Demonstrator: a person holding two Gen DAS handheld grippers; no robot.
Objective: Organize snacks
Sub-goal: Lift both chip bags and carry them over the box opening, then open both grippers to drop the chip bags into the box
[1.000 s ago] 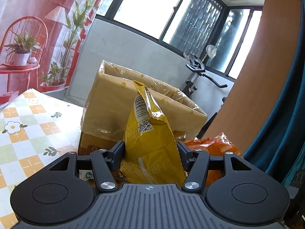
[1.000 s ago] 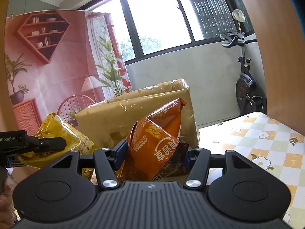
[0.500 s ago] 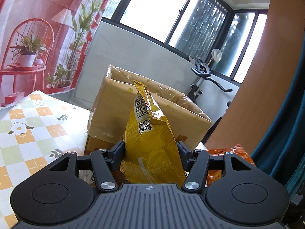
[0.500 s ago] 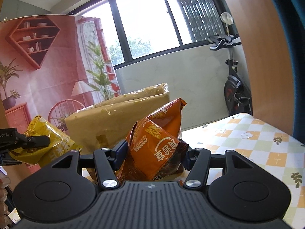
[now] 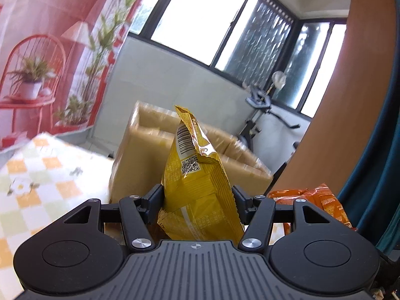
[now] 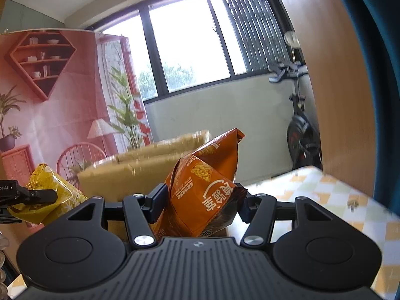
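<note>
My left gripper (image 5: pixel 197 196) is shut on a yellow snack bag (image 5: pixel 197 175) that stands upright between its pads, barcode side facing me. My right gripper (image 6: pixel 201 200) is shut on an orange snack bag (image 6: pixel 205 187), also upright. An open cardboard box (image 5: pixel 140 155) lined with tan plastic stands on the table just beyond both bags. In the right wrist view the box (image 6: pixel 140 170) lies behind the orange bag, and the yellow bag (image 6: pixel 50 190) in the left gripper shows at the far left. The orange bag (image 5: pixel 322 200) shows low right in the left wrist view.
The table wears a checked cloth with flowers (image 5: pixel 37 175), (image 6: pixel 337 200). A wooden panel (image 5: pixel 350 100) and a blue curtain (image 5: pixel 380 175) rise close on the right. An exercise bike (image 6: pixel 300 125) stands by the window wall, and a printed pink backdrop (image 6: pixel 50 100) hangs at the left.
Both grippers have risen a little with their bags still held. The box now sits lower and farther off in both views, and more of the window shows.
</note>
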